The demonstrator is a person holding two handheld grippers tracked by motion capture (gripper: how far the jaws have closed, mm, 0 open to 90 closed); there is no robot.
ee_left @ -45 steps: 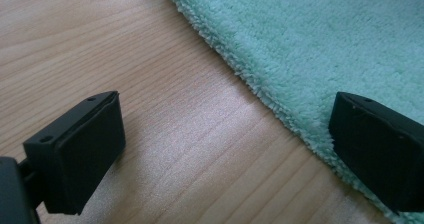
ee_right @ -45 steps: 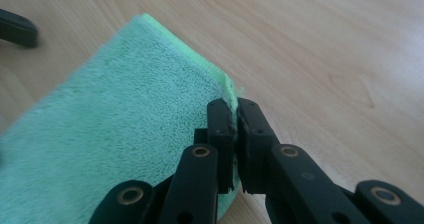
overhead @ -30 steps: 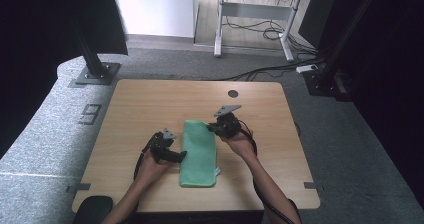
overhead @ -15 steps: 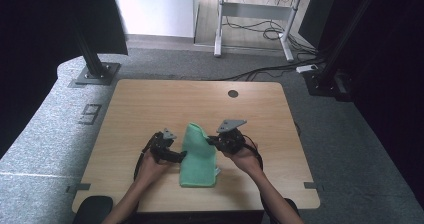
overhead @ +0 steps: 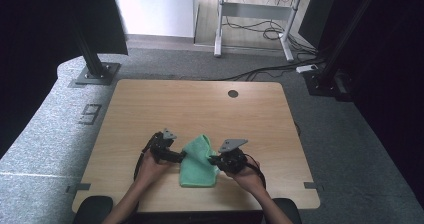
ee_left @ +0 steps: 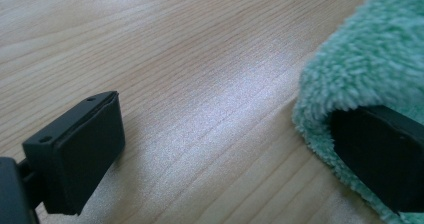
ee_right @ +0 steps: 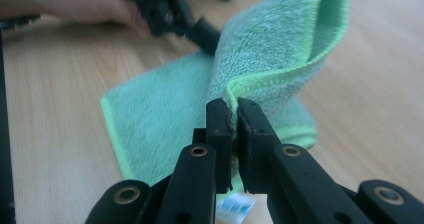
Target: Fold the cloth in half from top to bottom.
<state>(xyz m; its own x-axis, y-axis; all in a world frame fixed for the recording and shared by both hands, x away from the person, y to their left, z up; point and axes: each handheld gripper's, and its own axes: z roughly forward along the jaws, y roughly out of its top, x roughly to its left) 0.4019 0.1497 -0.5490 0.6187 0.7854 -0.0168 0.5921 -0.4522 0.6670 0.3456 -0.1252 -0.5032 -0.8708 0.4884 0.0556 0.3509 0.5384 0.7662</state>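
A green fluffy towel (overhead: 198,165) lies on the wooden table (overhead: 200,109) near its front edge, its far end lifted and curling over toward the person. My right gripper (overhead: 213,160) is shut on that lifted hem; in the right gripper view the gripper (ee_right: 234,106) pinches the bright green edge of the towel (ee_right: 270,49). My left gripper (overhead: 181,156) rests at the towel's left side, open. In the left gripper view the gripper (ee_left: 225,129) has one jaw on bare wood and the other tucked under the towel (ee_left: 370,59) edge.
A round cable hole (overhead: 233,93) sits at the table's far side. Black stands (overhead: 95,64) rise off the far left and far right corners. A white care label (ee_right: 232,206) shows at the towel's near edge.
My right gripper has come toward the person and slightly down, pulling the towel's far edge up and over the rest. The left gripper has stayed put at the towel's left side.
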